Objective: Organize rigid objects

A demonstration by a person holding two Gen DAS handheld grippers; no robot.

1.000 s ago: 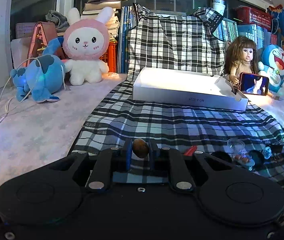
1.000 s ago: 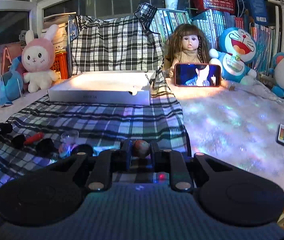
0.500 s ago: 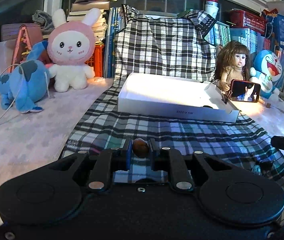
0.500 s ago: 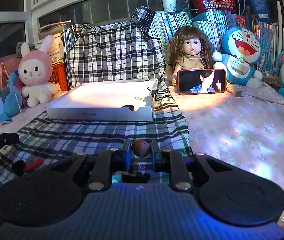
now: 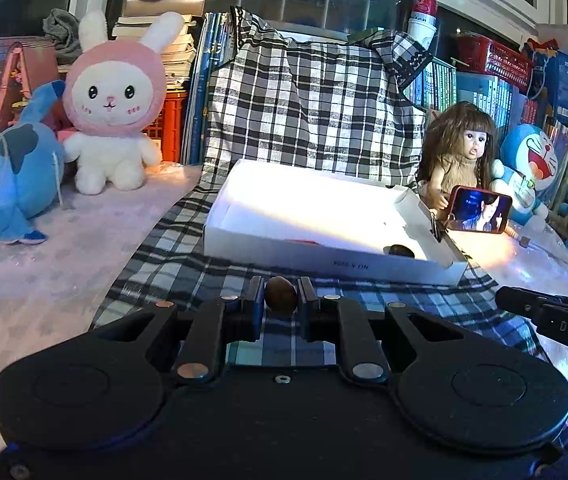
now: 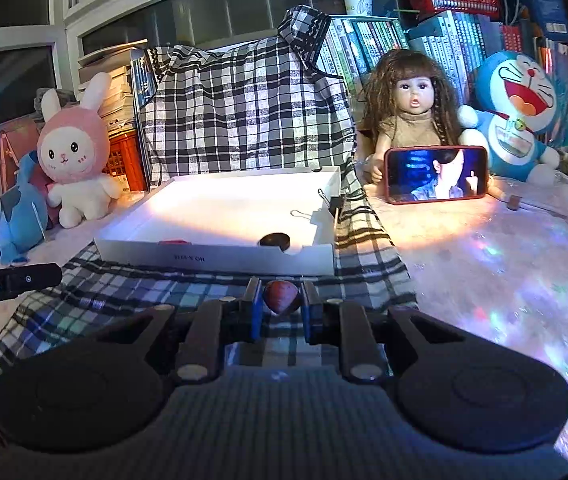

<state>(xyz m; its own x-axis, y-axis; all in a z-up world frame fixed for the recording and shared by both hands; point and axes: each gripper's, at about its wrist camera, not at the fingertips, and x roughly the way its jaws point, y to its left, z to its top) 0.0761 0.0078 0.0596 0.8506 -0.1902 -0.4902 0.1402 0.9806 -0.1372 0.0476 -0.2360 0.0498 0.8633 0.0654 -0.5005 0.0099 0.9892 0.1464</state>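
1. Plaid cloth (image 5: pixel 188 268) covers the bed; white box (image 6: pixel 212 250) sits at its far end.
2. Left gripper (image 5: pixel 280 300) pinches a brown nut (image 5: pixel 280 294) just short of the box's front wall.
3. Right gripper (image 6: pixel 281 302) pinches a reddish nut (image 6: pixel 281 296), likewise near the front wall.
4. Dark round piece (image 6: pixel 275 240) lies in the box's front right corner.

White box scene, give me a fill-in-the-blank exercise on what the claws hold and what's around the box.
1. Each claw, left claw and right claw, is shut on a small brown ____.
2. The white box lies on a ____ cloth.
3. The phone leans against the ____.
4. The pink-hooded plush left of the box is a ____.

Missing words: nut; plaid; doll; rabbit
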